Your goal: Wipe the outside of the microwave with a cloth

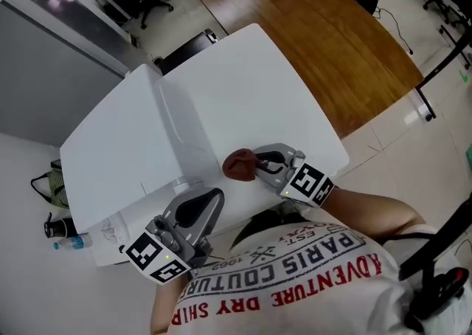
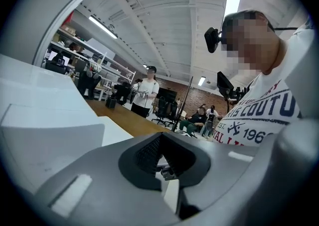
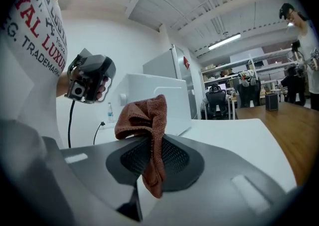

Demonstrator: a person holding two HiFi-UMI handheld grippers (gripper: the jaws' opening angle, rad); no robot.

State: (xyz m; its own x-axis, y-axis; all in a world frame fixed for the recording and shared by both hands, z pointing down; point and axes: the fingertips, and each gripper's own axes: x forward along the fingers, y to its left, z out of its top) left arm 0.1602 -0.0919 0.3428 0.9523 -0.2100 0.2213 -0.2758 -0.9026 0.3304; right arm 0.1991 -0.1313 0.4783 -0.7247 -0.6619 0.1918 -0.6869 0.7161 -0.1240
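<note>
- r claw [image 1: 256, 169] is clamped on a brown cloth [image 1: 239, 164]; the cloth bunches up above the pads and a tail hangs down between them (clear in the right gripper view [image 3: 148, 120]).
- the cloth is over the white desk [image 1: 258, 83], just right of the white microwave [image 1: 118, 149] and not touching it.
- the microwave sits on the desk's left part, w/ its top a plain white slab in the head view. the right gripper view shows it as a white box [image 3: 164, 98] behind the cloth.
- l claw [image 1: 212, 199] is narrow, w/ pads all but together. it sits low by the microwave's near corner, close to the person's shirt.
- the right gripper view also catches the l gripper's rear end, gripped in a hand [image 3: 89, 78] at upper left.
- a water bottle [image 1: 70, 243] lies below the microwave's left end, in the head view.
- wood floor [image 1: 317, 31] lies beyond the desk, w/ office chairs and ppl further back.
</note>
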